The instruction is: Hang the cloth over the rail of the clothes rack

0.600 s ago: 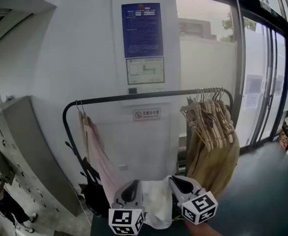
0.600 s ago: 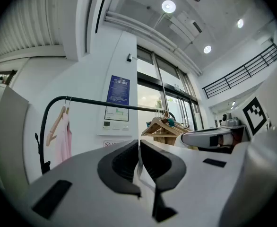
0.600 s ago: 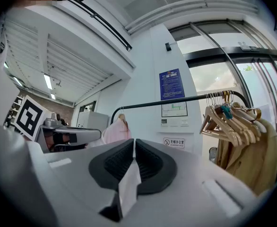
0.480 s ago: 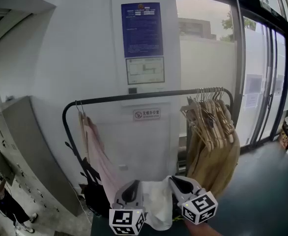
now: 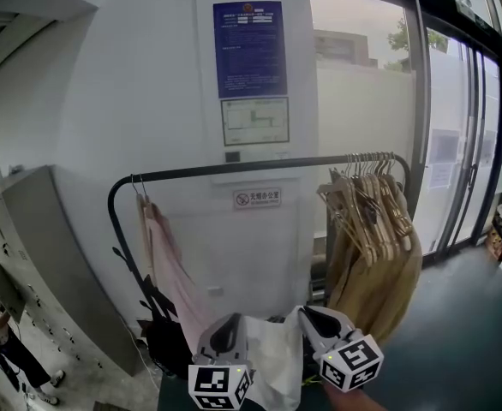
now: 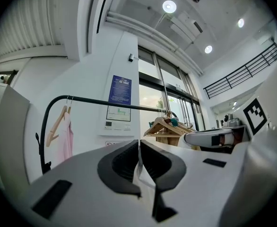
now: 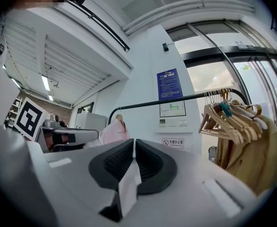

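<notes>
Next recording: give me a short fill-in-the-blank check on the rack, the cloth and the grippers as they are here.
1. The left gripper and the right gripper each pinch the ____ cloth.
2. In the head view, the pink garment hangs at the ____ end of the rail.
3. The wooden hangers are bunched at the rail's ____ end.
4. The poster on the wall above the rail is ____.
Missing words: white; left; right; blue.

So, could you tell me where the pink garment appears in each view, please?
Head view: pink garment, left of centre, at the rail's left end.
Left gripper view: pink garment, far left.
Right gripper view: pink garment, left of centre.
Shared landmark: the blue notice above the rail.
</notes>
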Motion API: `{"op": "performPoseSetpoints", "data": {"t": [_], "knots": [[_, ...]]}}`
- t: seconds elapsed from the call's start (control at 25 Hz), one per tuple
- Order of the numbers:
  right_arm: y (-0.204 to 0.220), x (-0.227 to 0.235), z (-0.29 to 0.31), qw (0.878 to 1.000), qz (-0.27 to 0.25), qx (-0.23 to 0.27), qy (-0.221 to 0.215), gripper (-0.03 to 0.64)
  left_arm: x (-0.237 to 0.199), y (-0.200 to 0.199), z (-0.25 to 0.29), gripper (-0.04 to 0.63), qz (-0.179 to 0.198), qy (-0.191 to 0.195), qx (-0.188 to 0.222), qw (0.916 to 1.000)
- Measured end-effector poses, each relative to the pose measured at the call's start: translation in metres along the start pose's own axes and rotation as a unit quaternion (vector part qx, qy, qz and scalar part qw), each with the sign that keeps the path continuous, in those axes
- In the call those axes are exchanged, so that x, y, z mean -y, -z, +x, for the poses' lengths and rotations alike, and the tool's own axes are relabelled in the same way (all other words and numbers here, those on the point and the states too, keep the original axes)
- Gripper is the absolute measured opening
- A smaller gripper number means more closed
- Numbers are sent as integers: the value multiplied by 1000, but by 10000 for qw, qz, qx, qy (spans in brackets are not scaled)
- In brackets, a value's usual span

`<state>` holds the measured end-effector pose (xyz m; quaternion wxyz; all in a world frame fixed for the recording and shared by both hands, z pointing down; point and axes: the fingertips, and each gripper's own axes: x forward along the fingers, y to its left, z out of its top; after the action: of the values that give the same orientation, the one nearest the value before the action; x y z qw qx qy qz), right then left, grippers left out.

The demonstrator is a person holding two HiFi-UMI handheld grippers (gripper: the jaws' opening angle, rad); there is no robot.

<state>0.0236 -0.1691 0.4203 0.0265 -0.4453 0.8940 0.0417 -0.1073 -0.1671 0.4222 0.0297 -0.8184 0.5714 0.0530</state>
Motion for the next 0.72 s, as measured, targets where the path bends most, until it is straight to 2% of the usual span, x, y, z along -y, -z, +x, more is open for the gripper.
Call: {"op": "performPoseSetpoints", "data": {"t": [0.16,0.36,0.56,0.72], "knots": [[-3,14,-1,9998,-91,-66,175,17,-19,-7,2,16,46,-99,28,9999],[-24,40,-1,9987,-174,-132,451,17,-48,-37,3,17,60,-181,152,9997],[-79,58,21,9986,-101,58,520,17,-63,-103,22,17,22,-36,481,9988],[-141,60,39,9976,-345,203,572,17,-60,-171,34,17,298,149,832,9960]]}}
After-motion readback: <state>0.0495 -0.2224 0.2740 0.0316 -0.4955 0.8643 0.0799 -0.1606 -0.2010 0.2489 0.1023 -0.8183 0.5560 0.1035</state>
